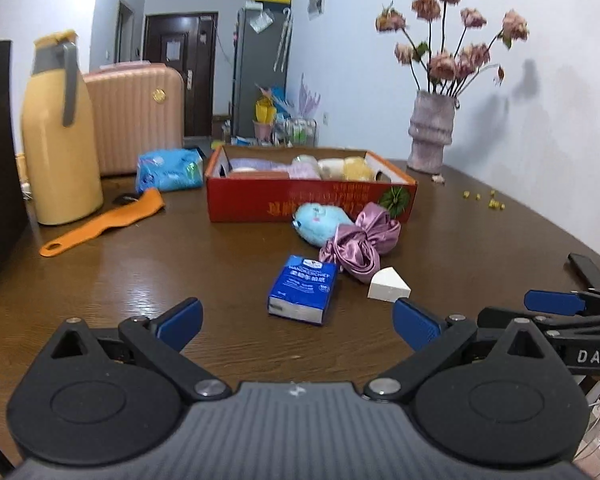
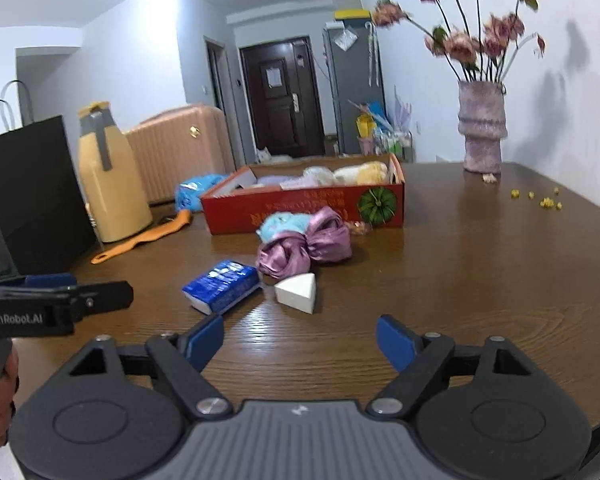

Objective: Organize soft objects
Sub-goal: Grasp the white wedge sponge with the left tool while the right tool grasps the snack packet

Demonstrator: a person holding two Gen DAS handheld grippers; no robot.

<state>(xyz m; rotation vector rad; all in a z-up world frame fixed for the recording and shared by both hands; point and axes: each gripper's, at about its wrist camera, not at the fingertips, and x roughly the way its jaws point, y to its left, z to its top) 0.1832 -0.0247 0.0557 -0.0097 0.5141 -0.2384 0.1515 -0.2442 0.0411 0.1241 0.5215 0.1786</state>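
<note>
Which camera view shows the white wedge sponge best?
The right wrist view: the white wedge sponge lies whole and near the centre. In the left wrist view the sponge sits off-centre, close above the left gripper's right finger.

red box (image 1: 244, 204), blue tissue pack (image 1: 303, 289), purple satin scrunchie (image 1: 360, 245)

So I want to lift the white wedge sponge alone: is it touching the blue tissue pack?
Apart. The right wrist view shows bare table between the white wedge sponge and the blue tissue pack.
</note>
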